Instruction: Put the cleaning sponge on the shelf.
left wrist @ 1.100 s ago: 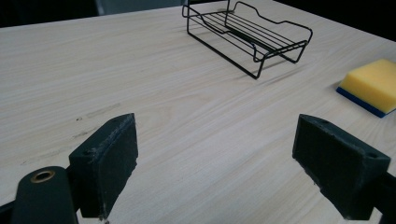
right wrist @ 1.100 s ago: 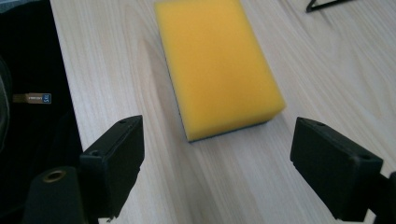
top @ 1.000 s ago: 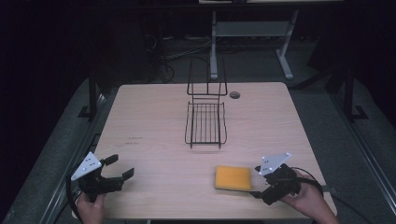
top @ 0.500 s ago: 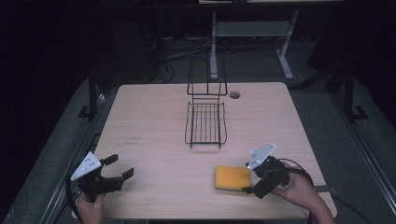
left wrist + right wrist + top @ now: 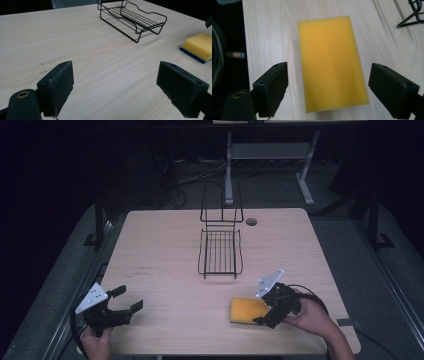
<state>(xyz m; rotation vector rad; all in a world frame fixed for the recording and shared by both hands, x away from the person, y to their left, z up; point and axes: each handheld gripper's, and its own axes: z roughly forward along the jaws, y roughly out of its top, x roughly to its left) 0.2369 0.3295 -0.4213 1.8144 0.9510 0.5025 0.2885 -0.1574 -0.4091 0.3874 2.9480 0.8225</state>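
A yellow sponge (image 5: 244, 311) with a blue underside lies flat near the table's front right. My right gripper (image 5: 261, 309) hovers over its right end, open. In the right gripper view the sponge (image 5: 332, 62) lies lengthwise between the wide-spread jaws of that gripper (image 5: 332, 86), which do not touch it. My left gripper (image 5: 129, 299) is held open at the front left corner. In its own view, nothing sits between the left gripper (image 5: 115, 85) jaws; the sponge (image 5: 198, 45) shows far off at the right.
A black wire rack (image 5: 220, 251) with an upright back stands at the table's middle, also seen as the rack (image 5: 132, 18) ahead of the left gripper. A round cable hole (image 5: 251, 221) is behind it. The table's front edge (image 5: 215, 353) lies close to both hands.
My right gripper has moved left, from beside the sponge's right end to over it. The left gripper has stayed still.
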